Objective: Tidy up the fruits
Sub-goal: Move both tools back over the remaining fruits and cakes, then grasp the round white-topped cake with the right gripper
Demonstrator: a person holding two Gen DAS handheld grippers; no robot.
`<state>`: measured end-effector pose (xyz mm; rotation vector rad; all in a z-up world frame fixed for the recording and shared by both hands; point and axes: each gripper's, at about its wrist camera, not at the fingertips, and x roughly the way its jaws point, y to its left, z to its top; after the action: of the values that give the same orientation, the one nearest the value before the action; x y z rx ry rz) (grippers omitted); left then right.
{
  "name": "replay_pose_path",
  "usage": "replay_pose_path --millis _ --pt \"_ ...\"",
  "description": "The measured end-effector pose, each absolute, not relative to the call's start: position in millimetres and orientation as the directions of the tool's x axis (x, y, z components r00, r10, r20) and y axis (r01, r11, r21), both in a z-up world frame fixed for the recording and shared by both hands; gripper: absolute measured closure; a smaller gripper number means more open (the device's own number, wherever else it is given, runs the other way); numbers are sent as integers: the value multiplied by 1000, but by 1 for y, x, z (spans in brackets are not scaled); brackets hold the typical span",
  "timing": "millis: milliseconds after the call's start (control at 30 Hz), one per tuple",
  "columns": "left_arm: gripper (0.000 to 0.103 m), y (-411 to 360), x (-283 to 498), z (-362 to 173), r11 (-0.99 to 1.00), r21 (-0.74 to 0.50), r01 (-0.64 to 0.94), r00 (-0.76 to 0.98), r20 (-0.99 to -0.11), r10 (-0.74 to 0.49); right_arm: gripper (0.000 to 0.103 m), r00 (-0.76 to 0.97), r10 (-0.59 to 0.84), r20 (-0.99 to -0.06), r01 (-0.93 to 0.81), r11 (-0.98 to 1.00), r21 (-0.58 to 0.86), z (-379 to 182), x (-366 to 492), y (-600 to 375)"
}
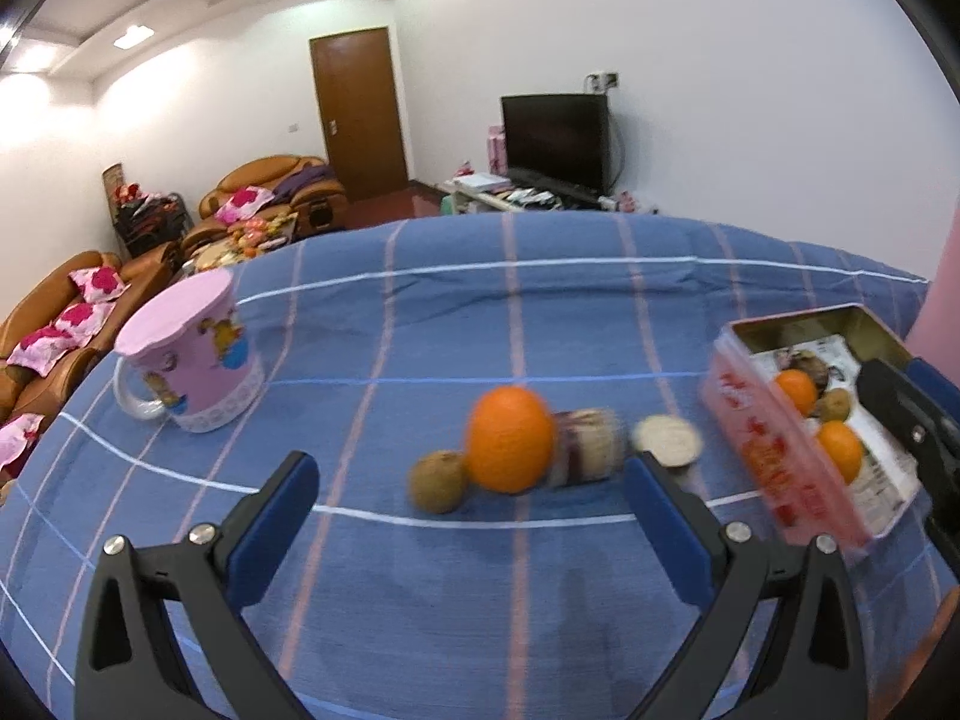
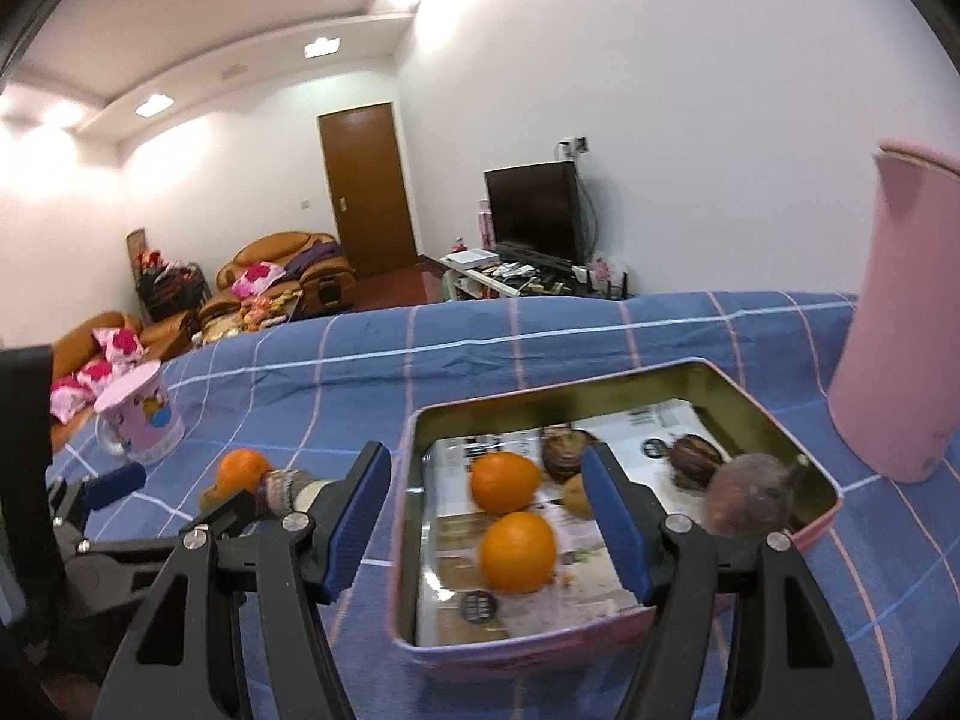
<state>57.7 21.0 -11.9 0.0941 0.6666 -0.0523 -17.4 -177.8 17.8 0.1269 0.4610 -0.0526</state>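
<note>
A table under a blue plaid cloth [image 1: 420,312] carries the fruit. In the left wrist view the left gripper [image 1: 474,480] hangs above the cloth with its blue-padded jaws spread wide and nothing between them. Just beyond it lie a loose orange [image 1: 510,447] and a kiwi [image 1: 438,480] touching at the orange's left side. Behind the orange a small jar [image 1: 585,447] lies on its side, with a round pale lid [image 1: 668,441] just beside it on the right (both are blurred, so the label cannot be read).

To the right stands a pink rectangular tin [image 1: 774,462], open at the top and lined with printed paper. In the right wrist view the right gripper [image 2: 486,516] hovers over this tin [image 2: 600,642], its jaws apart and gripping nothing. Inside the tin lie two oranges [image 2: 504,480] [image 2: 519,552] close together, a kiwi [image 2: 576,495] partly hidden behind the right finger, and two dark brownish fruits [image 2: 564,450] [image 2: 696,459] toward the far wall. A blurred, dull purple-brown round fruit [image 2: 750,495] shows at the tin's right rim; whether it rests on anything cannot be told.

A pink mug [image 1: 192,354] with a clear handle stands well off to the left, and a tall pink container [image 2: 900,330] stands beside the tin on the right.
</note>
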Motion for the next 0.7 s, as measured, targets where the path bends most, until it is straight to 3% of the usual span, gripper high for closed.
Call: replay_pose_path --millis 300,467,700 --pt "0 73 76 -22 998 52 38 743 -669 7 36 843 73 -534 -80 997 10 10 10 -126" --pt "0 90 87 -27 997 76 18 714 -699 40 54 786 71 -614 -161 982 -93 -2 26 -94" --pt "0 93 93 -31 994 104 21 703 -709 59 55 725 49 -687 -206 967 -148 -15 47 -80"
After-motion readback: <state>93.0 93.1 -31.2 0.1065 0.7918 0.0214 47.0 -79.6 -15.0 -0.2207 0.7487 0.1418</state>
